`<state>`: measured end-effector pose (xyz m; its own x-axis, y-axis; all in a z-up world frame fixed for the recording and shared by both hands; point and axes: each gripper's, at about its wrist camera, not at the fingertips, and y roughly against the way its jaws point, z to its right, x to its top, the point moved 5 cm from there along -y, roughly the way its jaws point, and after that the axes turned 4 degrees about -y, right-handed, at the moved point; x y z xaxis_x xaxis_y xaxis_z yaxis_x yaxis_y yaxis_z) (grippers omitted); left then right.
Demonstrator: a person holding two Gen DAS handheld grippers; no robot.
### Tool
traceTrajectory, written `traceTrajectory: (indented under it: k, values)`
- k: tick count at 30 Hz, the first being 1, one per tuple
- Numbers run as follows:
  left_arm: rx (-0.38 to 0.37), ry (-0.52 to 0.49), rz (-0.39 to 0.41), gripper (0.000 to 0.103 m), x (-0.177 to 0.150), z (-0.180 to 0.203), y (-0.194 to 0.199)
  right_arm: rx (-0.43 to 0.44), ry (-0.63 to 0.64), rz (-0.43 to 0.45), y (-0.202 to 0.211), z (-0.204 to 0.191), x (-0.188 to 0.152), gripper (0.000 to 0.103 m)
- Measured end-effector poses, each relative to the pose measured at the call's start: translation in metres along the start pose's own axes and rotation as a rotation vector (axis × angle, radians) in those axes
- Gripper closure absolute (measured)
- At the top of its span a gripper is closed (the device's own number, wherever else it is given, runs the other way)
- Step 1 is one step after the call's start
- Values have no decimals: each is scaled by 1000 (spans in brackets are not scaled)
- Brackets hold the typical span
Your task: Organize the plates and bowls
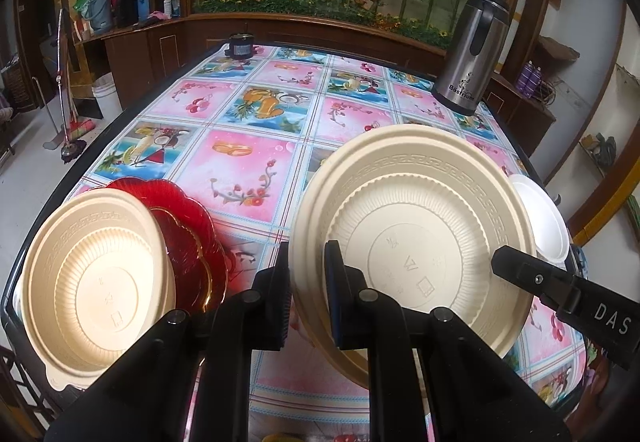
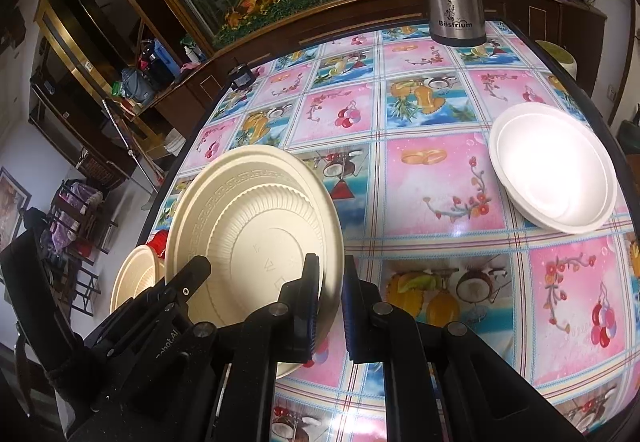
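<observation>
Fruit-print tabletop (image 1: 256,146) in a dim wood-panelled room, both tools clamped on one big cream plate.

Far left on the tabletop edge: cream bowl (image 1: 96,282) leaning on a red scalloped plate (image 1: 192,242), touching it. Centre: left tool (image 1: 308,294) clenched on the near rim of the large cream plate (image 1: 408,242), one pad under the rim and one on top. Plate is tilted and looks lifted off the cloth, but cannot tell for sure. Right tool (image 2: 332,302) grips the same plate's (image 2: 256,230) opposite rim, jaws pinched tight on it; its black finger shows at the plate's right edge in the left wrist view. Right of the plate: white bowl (image 2: 556,166) sits alone on the tabletop, well apart. Back right: steel thermos (image 1: 472,50) upright at the far edge.
</observation>
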<state>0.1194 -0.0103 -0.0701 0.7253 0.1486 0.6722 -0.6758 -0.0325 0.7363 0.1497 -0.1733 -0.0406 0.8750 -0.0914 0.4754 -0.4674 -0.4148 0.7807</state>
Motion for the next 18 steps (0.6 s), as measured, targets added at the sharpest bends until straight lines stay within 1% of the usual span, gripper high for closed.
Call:
traceTrajectory:
  k: [6, 18]
  values:
    - [3, -7, 4, 90, -3, 0, 3, -1, 0, 3, 2, 1, -7, 92]
    - [14, -10, 20, 90, -5, -4, 10, 3, 11, 9, 5, -4, -10, 92]
